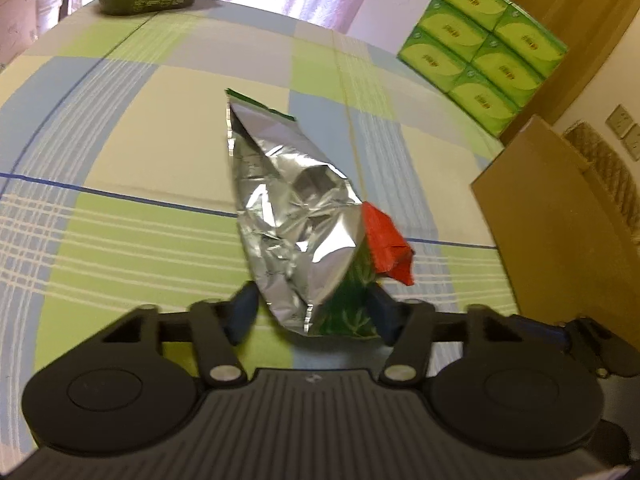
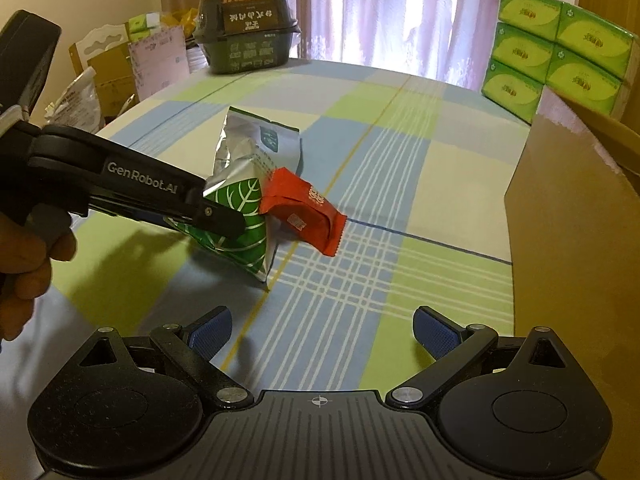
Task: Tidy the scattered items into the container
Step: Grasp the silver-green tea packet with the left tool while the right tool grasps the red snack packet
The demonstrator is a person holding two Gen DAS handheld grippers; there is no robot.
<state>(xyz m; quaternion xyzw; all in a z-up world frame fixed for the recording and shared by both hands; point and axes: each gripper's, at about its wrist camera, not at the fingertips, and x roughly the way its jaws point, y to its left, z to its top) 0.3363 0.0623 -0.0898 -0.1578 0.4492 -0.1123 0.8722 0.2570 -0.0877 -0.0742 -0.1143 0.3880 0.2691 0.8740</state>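
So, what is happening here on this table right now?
A person is tidying snacks with two hand-held tongs. The left tongs are shut on the silver and green snack bag, gripping its lower end. A red packet lies against the bag, on the checked tablecloth. The right tongs hang open and empty above the cloth. The cardboard box stands to the right.

We see a crinkled foil bag (image 1: pixel 292 216), shiny silver with a glossy green printed face (image 2: pixel 240 216), and a glossy red wrapper (image 2: pixel 308 216). A woven checked cloth (image 2: pixel 360 280) covers the counter. Our tongs (image 2: pixel 320 330) are matt black plastic with rough blue pads (image 2: pixel 434 330); the box (image 2: pixel 572 216) is plain matt cardboard
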